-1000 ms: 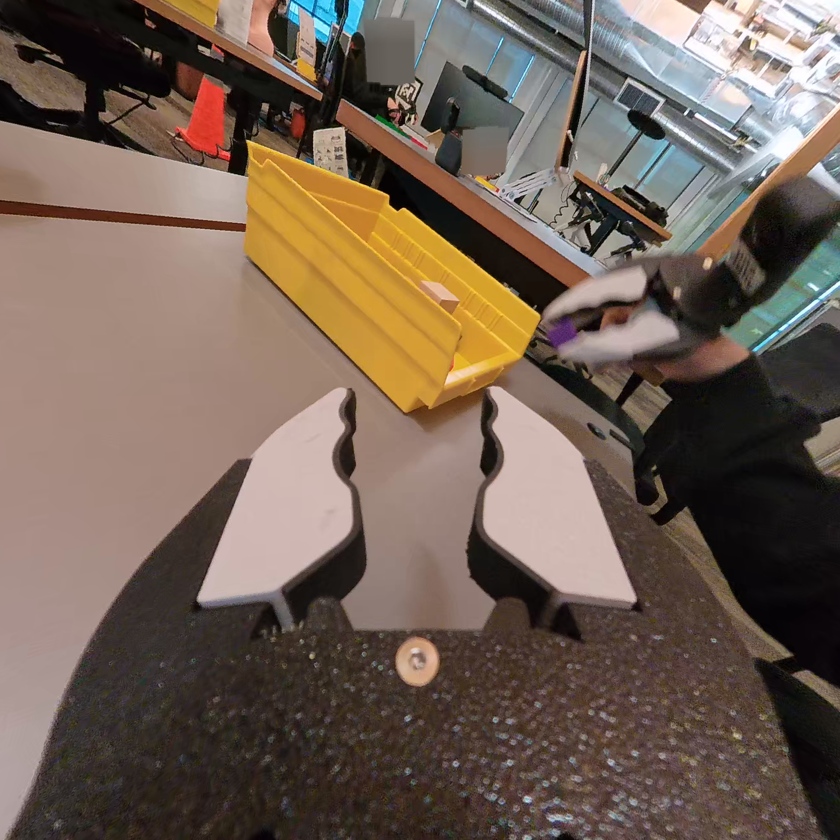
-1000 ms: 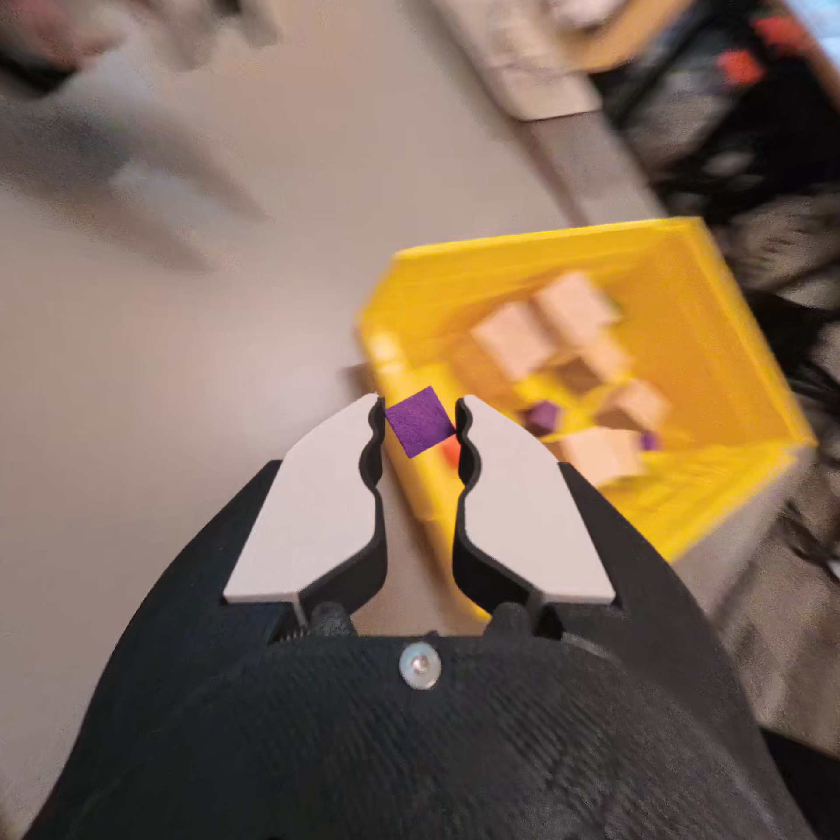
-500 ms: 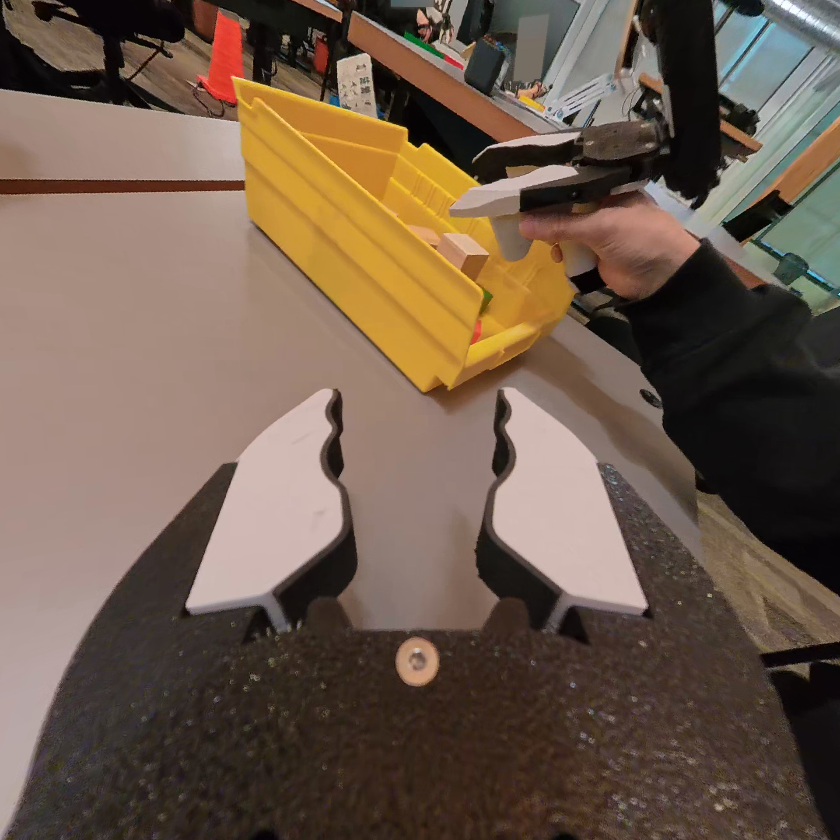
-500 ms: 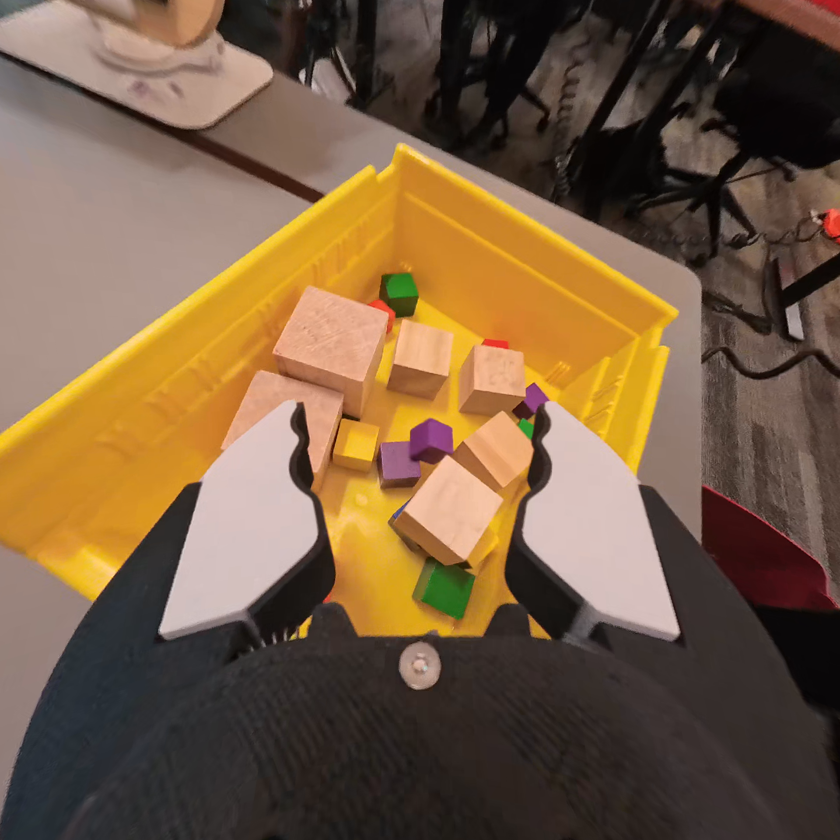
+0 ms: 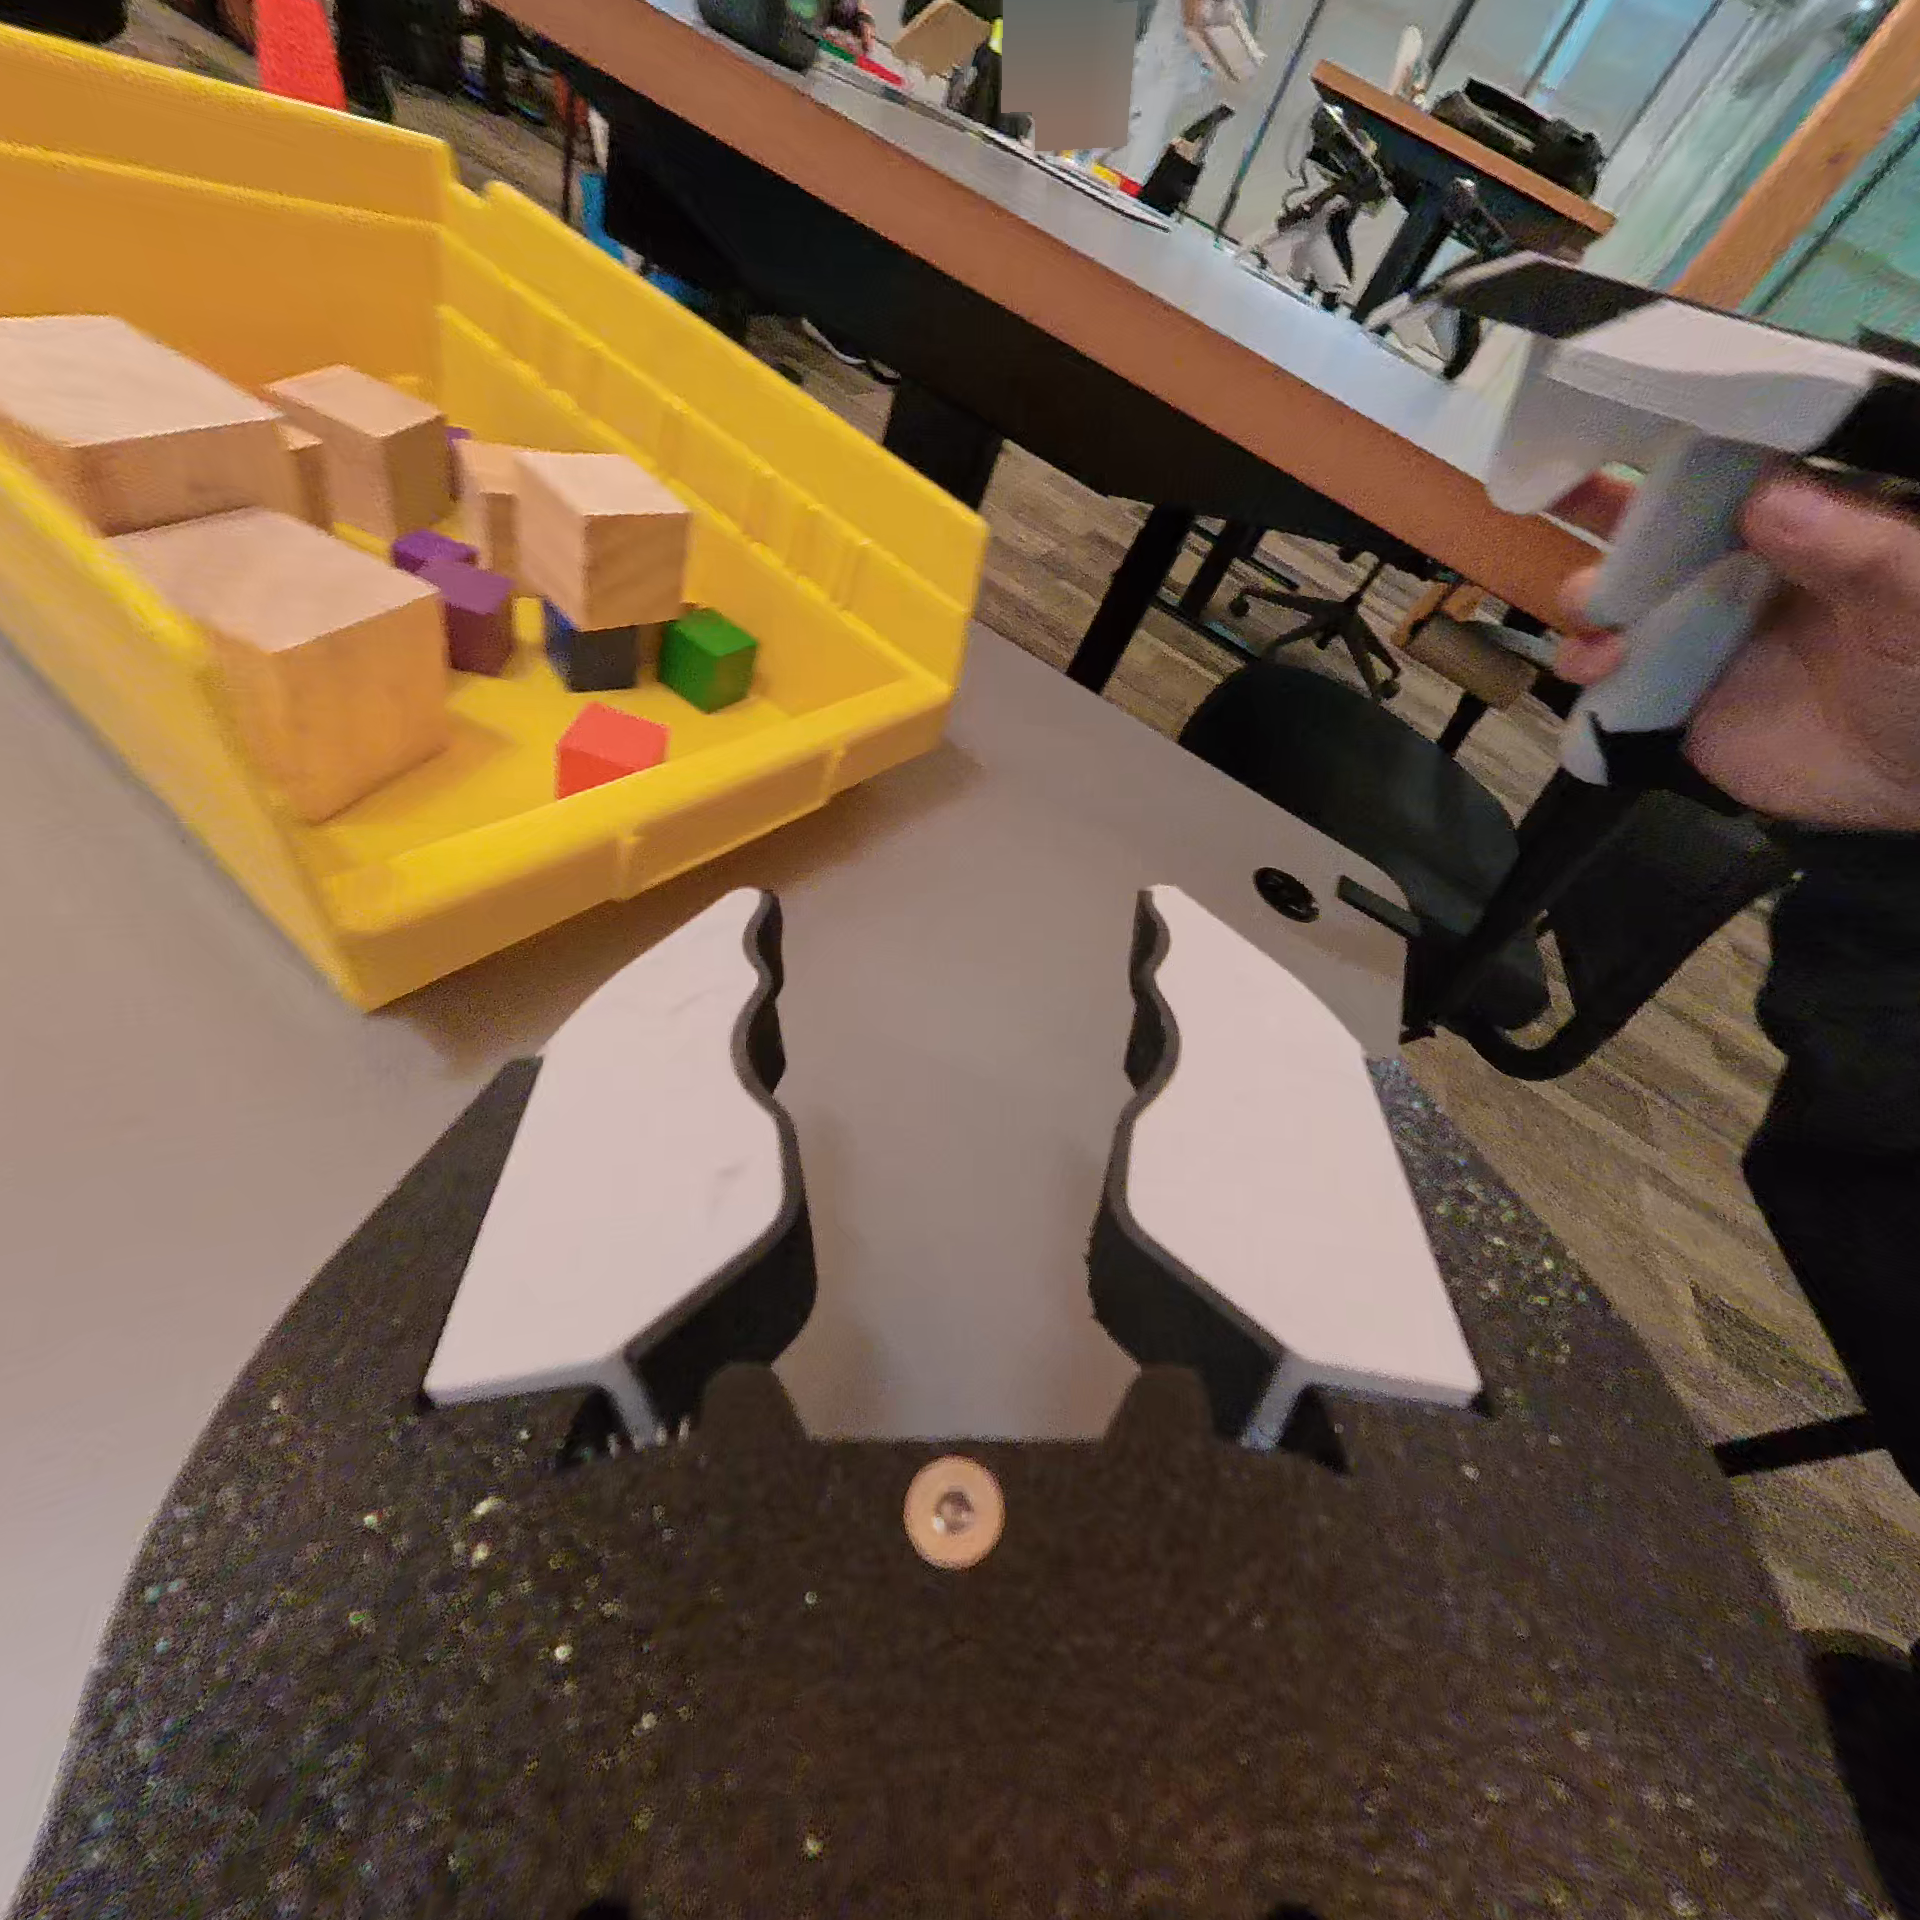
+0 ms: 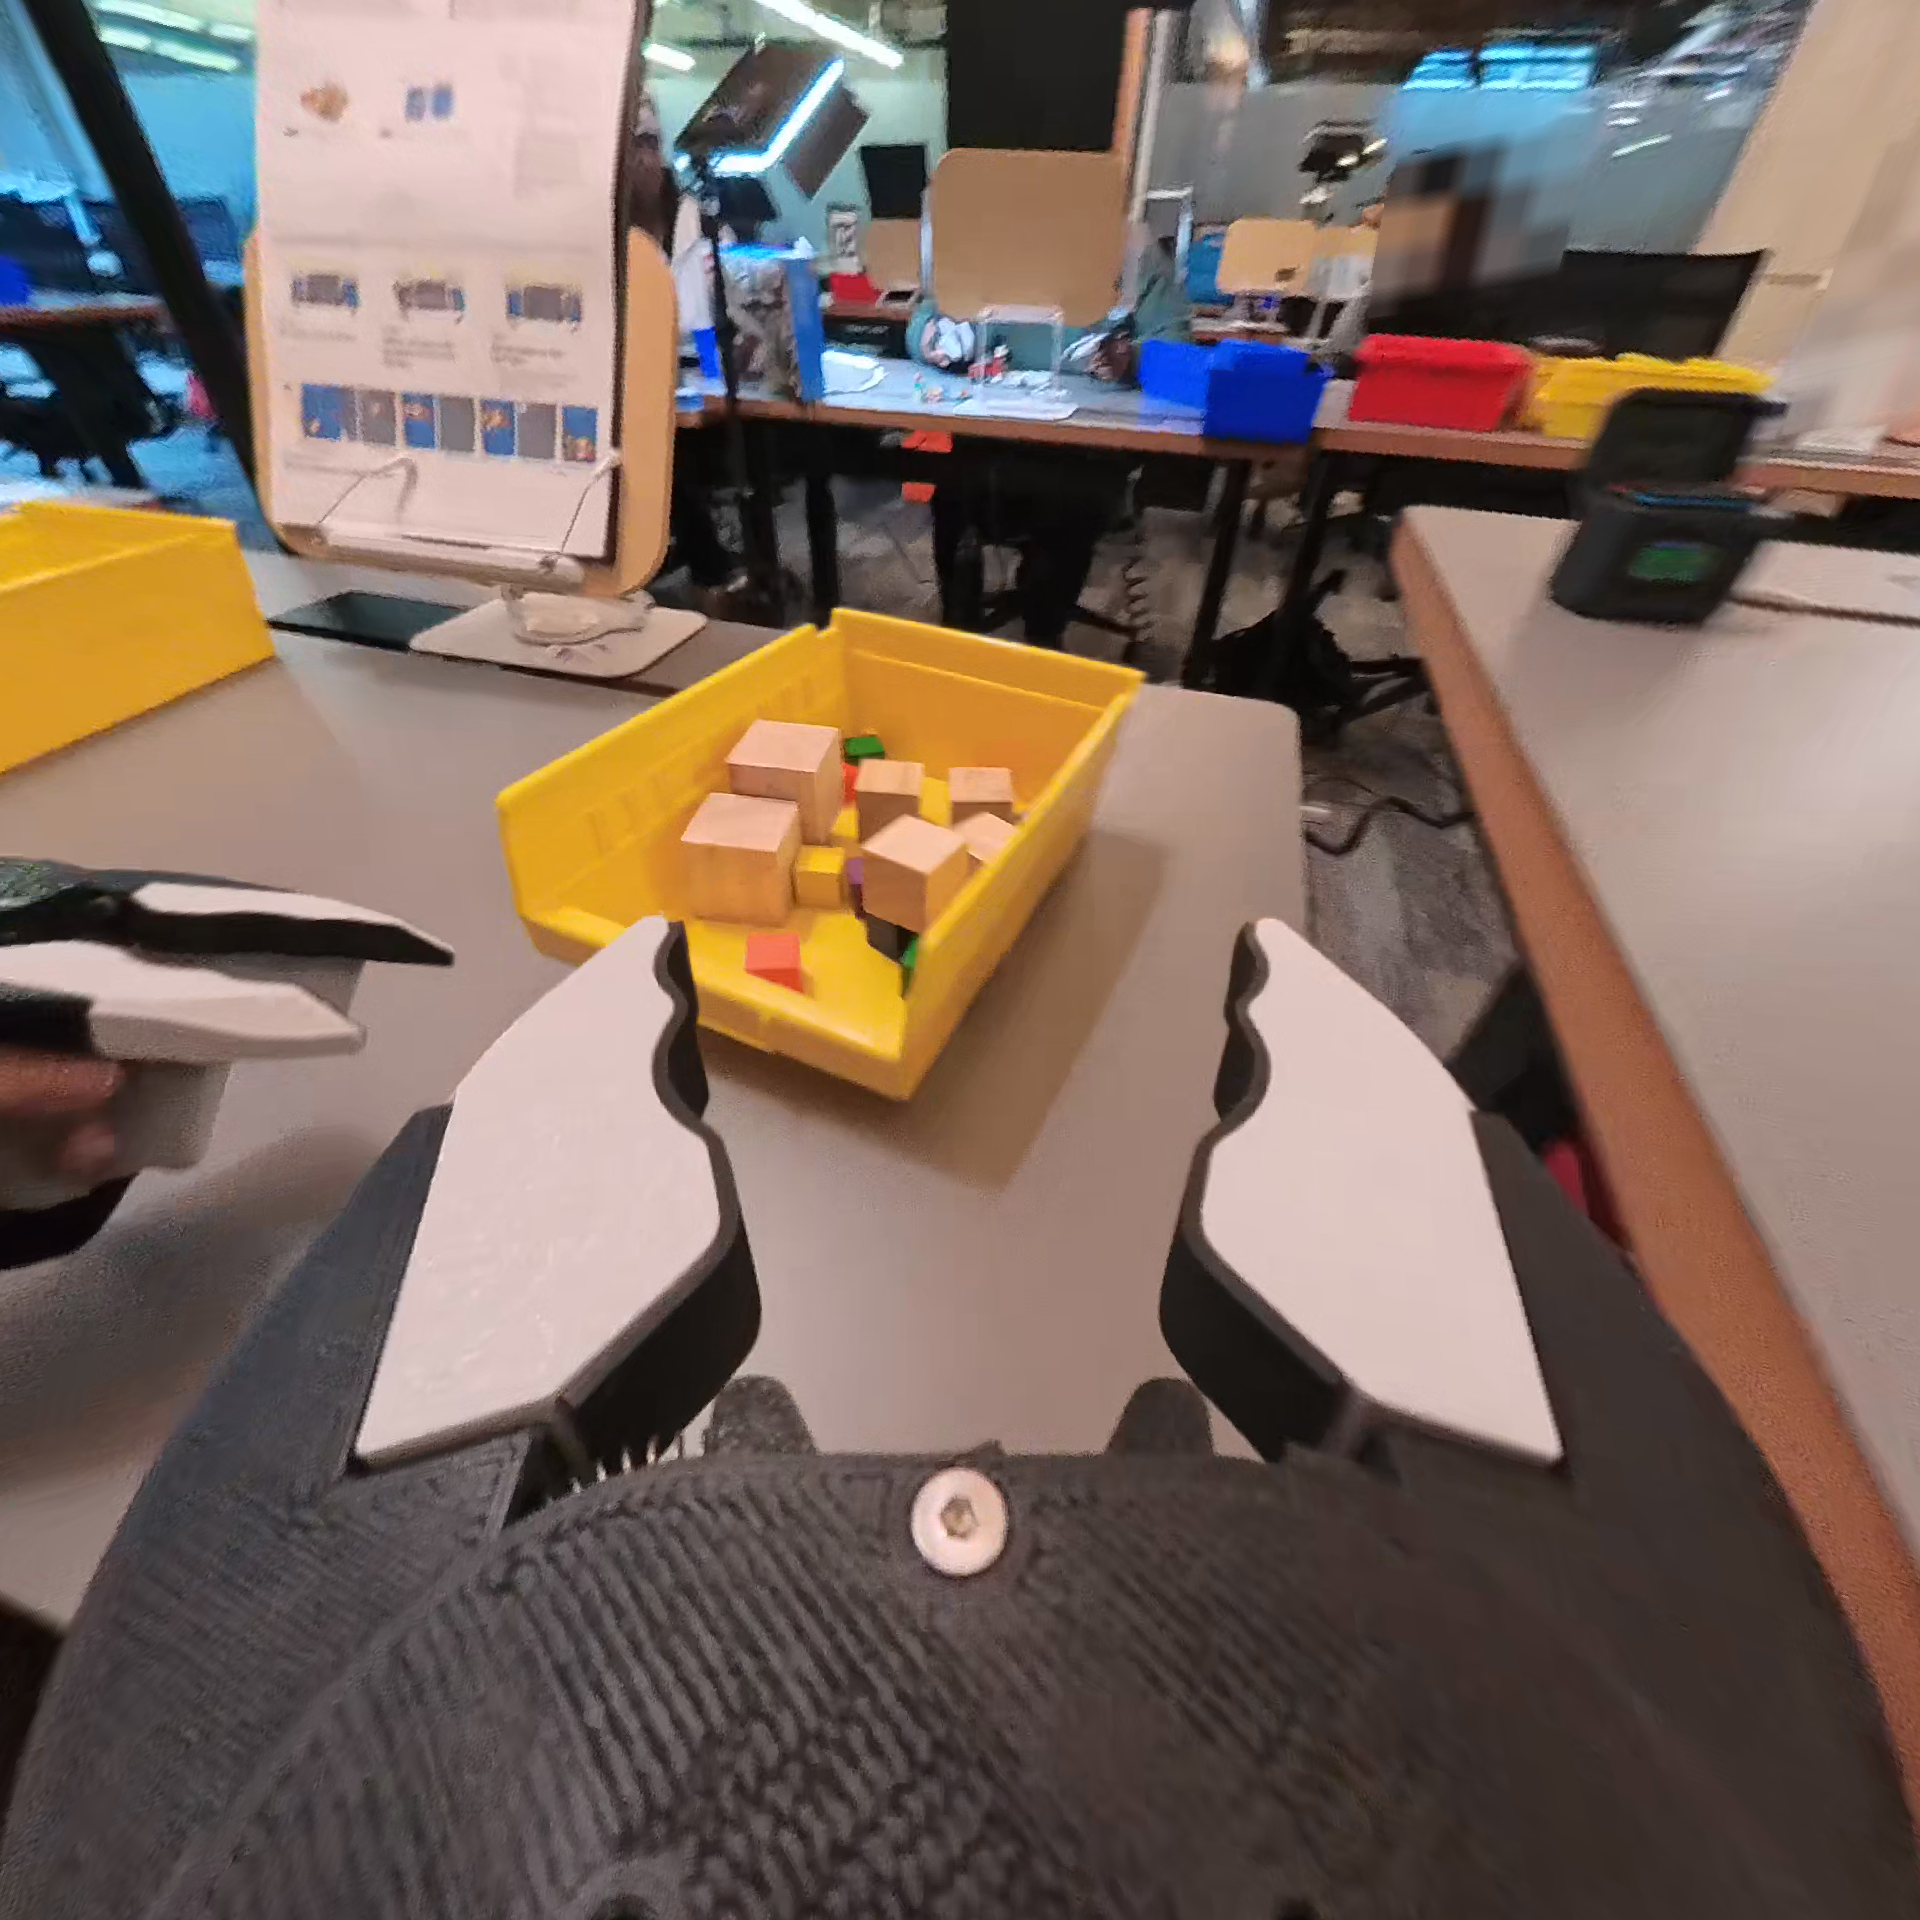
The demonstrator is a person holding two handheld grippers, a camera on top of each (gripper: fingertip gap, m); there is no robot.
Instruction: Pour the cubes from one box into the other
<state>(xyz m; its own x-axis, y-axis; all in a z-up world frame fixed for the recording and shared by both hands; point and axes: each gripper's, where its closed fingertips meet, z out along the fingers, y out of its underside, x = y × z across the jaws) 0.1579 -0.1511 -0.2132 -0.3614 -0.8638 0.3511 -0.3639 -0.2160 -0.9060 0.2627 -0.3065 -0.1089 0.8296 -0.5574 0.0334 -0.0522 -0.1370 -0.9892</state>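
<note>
While both tools hang above the grey counter, the left hand-held gripper is spread with nothing between its fingers, and the right hand-held gripper gapes wider, also bare. The yellow box sits on the counter near its far corner, holding wooden cubes and small coloured ones, an orange cube nearest its low front lip. A second yellow box stands well apart, left.
</note>
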